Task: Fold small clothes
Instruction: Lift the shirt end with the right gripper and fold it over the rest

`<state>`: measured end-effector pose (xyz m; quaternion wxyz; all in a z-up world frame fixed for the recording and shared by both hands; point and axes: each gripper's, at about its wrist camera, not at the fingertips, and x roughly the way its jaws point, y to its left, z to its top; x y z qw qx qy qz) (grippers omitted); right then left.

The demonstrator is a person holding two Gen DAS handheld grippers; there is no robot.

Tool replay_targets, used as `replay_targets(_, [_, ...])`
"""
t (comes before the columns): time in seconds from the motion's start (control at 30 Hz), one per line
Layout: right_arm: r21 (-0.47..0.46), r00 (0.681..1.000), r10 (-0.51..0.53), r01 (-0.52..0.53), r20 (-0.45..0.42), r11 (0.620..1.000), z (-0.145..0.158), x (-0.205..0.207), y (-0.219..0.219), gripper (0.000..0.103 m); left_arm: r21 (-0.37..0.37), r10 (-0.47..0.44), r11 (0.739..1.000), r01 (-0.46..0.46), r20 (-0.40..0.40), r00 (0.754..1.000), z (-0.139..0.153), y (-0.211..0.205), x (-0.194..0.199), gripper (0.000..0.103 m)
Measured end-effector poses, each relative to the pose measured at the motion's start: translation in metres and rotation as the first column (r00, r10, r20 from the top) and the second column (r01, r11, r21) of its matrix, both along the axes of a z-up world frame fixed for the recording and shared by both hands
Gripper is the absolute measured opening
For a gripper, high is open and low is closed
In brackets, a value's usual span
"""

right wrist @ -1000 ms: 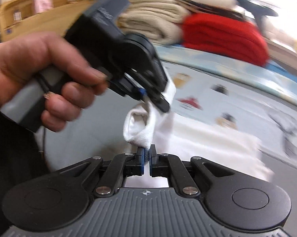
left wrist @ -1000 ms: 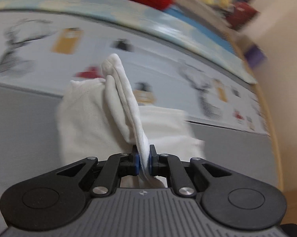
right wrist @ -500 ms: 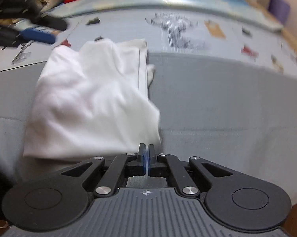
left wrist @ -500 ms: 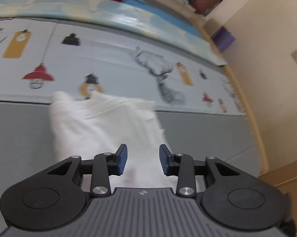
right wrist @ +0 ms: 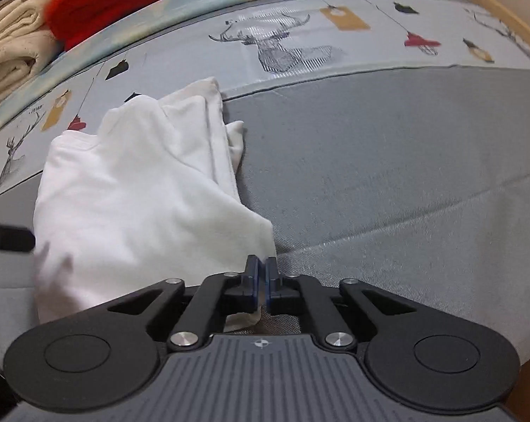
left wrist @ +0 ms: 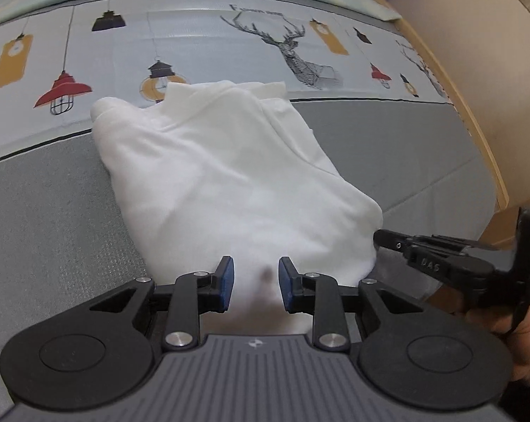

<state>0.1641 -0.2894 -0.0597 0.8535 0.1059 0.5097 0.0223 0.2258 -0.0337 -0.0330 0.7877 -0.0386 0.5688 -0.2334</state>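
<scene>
Left gripper (left wrist: 255,279) agape over white garment (left wrist: 229,179) on grey mat (right wrist: 388,161).

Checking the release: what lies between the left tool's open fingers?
Only the white garment, lying ungripped under the left tool, in the left wrist view.

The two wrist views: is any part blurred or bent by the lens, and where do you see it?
Left wrist view: sharp overall; the fisheye bows the printed mat and wooden edge; the white garment is overexposed, with few folds visible. Right wrist view: the mat seam curves the same way; a smeared patch on the garment's lower left edge; the left gripper there is dark and soft.
</scene>
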Motion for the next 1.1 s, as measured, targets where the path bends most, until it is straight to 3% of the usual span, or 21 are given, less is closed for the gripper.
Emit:
replay_targets(0.1, [0.031,1.0,-0.027,0.026,0.01,0.999,0.007,-0.004,-0.007,0.0,-0.012,-0.009,1.0,0.009,-0.004,1.0,-0.001,-0.002,0.001,0.03])
replay_targets(0.2, [0.043,0.999,-0.043,0.043,-0.005,0.998,0.018,-0.016,-0.016,0.0,0.026,-0.052,0.998,0.053,-0.025,0.998,-0.009,-0.01,0.002,0.03])
replay_targets(0.27, [0.021,0.998,-0.029,0.03,-0.048,0.999,0.014,-0.022,-0.021,0.0,0.095,-0.1,0.99,0.105,-0.052,0.994,-0.021,-0.017,0.0,0.031])
replay_targets(0.33, [-0.002,0.996,0.002,-0.003,-0.089,1.0,0.007,-0.023,-0.022,0.0,0.229,-0.148,0.96,0.16,-0.066,0.987,-0.038,-0.024,-0.003,0.03])
replay_targets(0.4, [0.004,0.999,0.024,-0.024,-0.042,1.0,0.012,-0.024,-0.021,0.0,0.268,-0.173,0.945,0.186,-0.07,0.982,-0.046,-0.026,-0.005,0.03])
replay_targets(0.43, [0.023,0.998,0.041,-0.042,0.036,0.999,0.024,-0.022,-0.022,0.002,0.26,-0.179,0.947,0.19,-0.065,0.982,-0.045,-0.026,-0.004,0.03])
replay_targets(0.47, [0.023,0.998,0.041,-0.042,0.036,0.999,0.024,-0.022,-0.022,0.004,0.239,-0.169,0.954,0.18,-0.066,0.983,-0.042,-0.023,-0.003,0.03])
replay_targets(0.5, [0.029,0.996,0.047,-0.05,0.075,0.998,0.031,-0.02,-0.022,0.007,0.208,-0.143,0.966,0.154,-0.065,0.988,-0.038,-0.018,0.0,0.031])
replay_targets(0.57, [0.037,0.989,0.069,-0.075,0.128,0.997,0.045,-0.015,-0.025,0.027,0.156,-0.067,0.985,0.074,-0.047,0.997,-0.03,-0.003,0.008,0.031])
replay_targets(0.6, [0.034,0.986,0.084,-0.09,0.147,0.995,0.053,-0.011,-0.025,0.029,0.137,-0.018,0.99,0.023,-0.037,0.999,-0.025,0.006,0.014,0.031])
replay_targets(0.7, [0.028,0.97,0.138,-0.147,0.199,0.989,0.082,0.01,-0.028,0.03,0.085,0.116,0.99,-0.114,-0.022,0.993,-0.017,0.03,0.025,0.031])
replay_targets(0.87, [-0.051,0.925,0.263,-0.259,0.273,0.965,0.122,0.056,-0.023,0.03,0.041,0.288,0.957,-0.287,-0.03,0.957,-0.009,0.056,0.035,0.031])
replay_targets(0.97, [-0.016,0.916,0.293,-0.301,0.275,0.954,0.112,0.082,-0.013,0.03,-0.011,0.365,0.93,-0.367,-0.059,0.929,-0.006,0.071,0.039,0.033])
replay_targets(1.03, [0.074,0.935,0.254,-0.279,0.248,0.957,0.086,0.098,-0.009,0.03,-0.024,0.397,0.916,-0.399,-0.072,0.915,-0.004,0.077,0.043,0.033])
replay_targets(1.1, [0.107,0.962,0.237,-0.251,0.132,0.962,0.059,0.118,0.002,0.028,-0.028,0.41,0.91,-0.413,-0.074,0.909,-0.004,0.08,0.047,0.033])
